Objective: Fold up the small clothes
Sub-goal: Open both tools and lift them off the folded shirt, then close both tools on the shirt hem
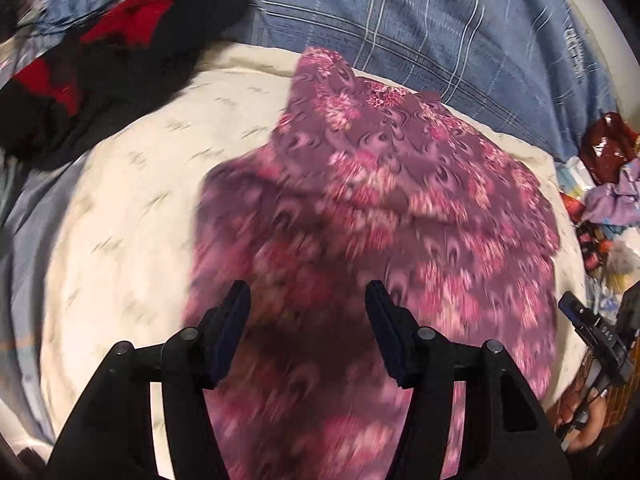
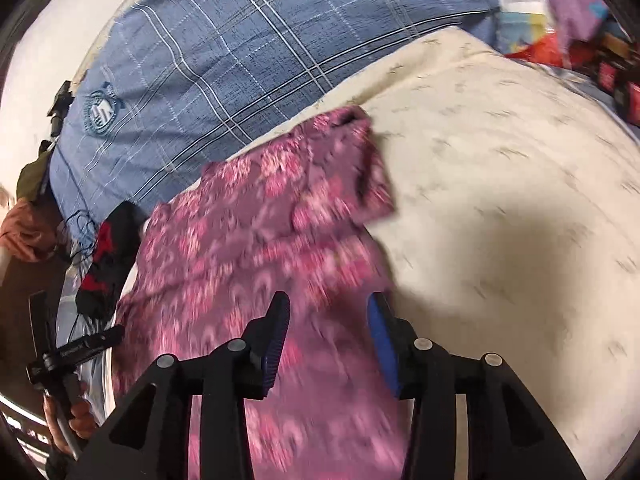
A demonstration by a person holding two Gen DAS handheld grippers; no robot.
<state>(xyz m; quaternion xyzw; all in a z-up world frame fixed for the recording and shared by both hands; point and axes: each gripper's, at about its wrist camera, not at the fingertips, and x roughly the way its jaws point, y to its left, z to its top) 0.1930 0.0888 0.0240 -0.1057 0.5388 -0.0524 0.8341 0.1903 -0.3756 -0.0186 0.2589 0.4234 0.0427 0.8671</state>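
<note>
Purple floral garment, soft, rumpled, spread on cream quilted cloth

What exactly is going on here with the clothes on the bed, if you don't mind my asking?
A person is folding small clothes with handheld tongs in each hand. A purple floral garment lies spread on a cream quilt, with a blue plaid cloth behind it. The left tongs and right tongs both hover open over the garment's near end, gripping nothing. A black-and-red garment waits off to the side.
</note>
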